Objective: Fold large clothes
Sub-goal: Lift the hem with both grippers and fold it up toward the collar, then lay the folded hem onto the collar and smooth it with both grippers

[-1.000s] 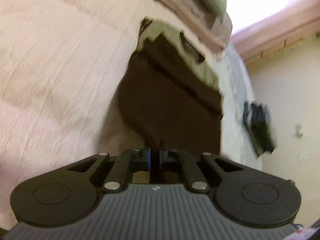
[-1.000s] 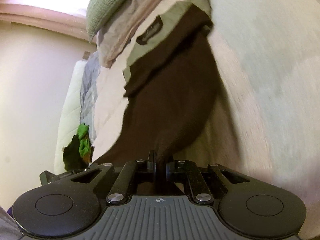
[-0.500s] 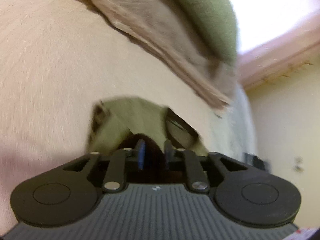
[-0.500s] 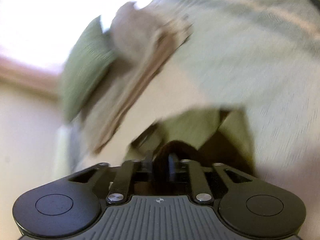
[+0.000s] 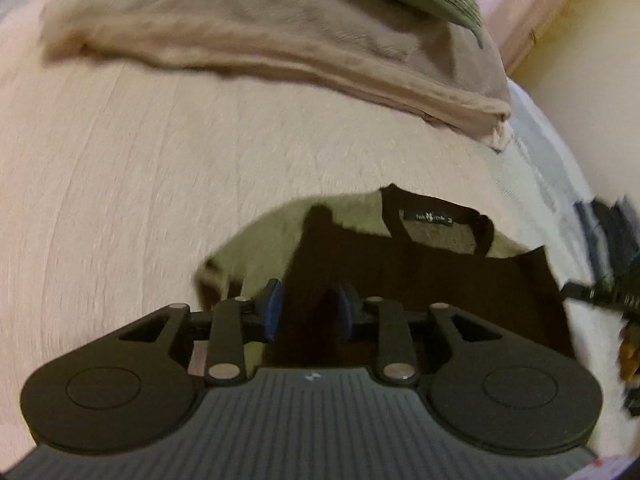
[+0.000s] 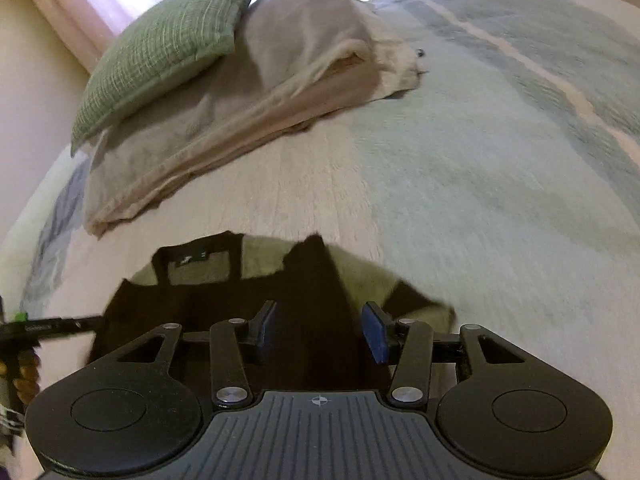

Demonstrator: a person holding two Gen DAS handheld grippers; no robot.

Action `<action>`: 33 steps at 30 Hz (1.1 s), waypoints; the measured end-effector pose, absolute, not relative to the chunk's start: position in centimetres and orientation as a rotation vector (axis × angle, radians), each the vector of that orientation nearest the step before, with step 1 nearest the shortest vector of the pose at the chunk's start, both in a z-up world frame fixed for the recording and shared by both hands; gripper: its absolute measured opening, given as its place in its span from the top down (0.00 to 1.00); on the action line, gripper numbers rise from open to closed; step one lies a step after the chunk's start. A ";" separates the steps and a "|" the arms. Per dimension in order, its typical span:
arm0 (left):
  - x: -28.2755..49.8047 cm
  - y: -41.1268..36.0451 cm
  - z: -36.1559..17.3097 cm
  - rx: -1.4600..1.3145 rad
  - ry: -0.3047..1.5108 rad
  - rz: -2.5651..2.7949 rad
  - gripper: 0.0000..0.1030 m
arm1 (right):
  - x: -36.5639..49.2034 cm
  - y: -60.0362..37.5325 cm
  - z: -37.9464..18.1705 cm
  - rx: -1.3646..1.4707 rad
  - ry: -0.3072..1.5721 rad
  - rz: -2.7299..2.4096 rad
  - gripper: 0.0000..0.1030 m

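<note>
Releasing now: left gripper [image 5: 306, 310] and right gripper [image 6: 318, 330] both have jaws opening, dark sweater [image 5: 420, 280] fabric between the pads but no longer pinched. My read: hem brought up to the collar to lay the fold. Sweater lies on the bedspread [image 6: 460, 200], near side of the folded blanket [image 6: 248, 120]; green cushion [image 6: 160, 44] on the blanket, window behind.

Two handheld units: each gripper, left gripper [image 5: 307, 308] and right gripper [image 6: 320, 330], has a black body, ribbed grey housing, round side discs, silver pivot screws and blue pads [image 6: 374, 338].
</note>
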State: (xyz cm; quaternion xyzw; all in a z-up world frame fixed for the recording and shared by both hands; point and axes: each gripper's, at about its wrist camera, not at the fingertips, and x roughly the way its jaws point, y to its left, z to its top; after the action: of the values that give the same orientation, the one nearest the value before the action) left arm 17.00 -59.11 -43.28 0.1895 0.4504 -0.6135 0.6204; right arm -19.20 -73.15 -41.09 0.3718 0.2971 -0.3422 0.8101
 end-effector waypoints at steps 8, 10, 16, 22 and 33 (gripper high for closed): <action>16.3 -59.0 -42.2 0.398 0.856 -1.414 0.97 | -18.4 -72.4 -38.6 0.555 0.543 -0.644 0.98; 17.3 -58.0 -41.8 0.333 0.821 -1.391 0.97 | -18.8 -73.2 -38.4 0.552 0.521 -0.689 0.98; 18.1 -59.7 -44.2 0.376 0.842 -1.292 0.96 | -17.0 -75.2 -40.6 0.537 0.584 -0.731 0.98; 17.6 -61.0 -46.1 0.482 0.824 -1.271 0.88 | -15.2 -76.2 -43.1 0.524 0.740 -0.793 0.95; 15.4 -62.2 -43.7 0.502 0.755 -1.358 0.81 | -9.2 -73.6 -41.8 0.363 0.754 -0.771 0.71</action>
State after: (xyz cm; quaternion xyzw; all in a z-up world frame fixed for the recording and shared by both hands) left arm 15.45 -62.17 -43.72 0.2240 0.3369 -0.6062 0.6848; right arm -9.21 -73.60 -41.83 0.1721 0.3571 -0.3649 0.8424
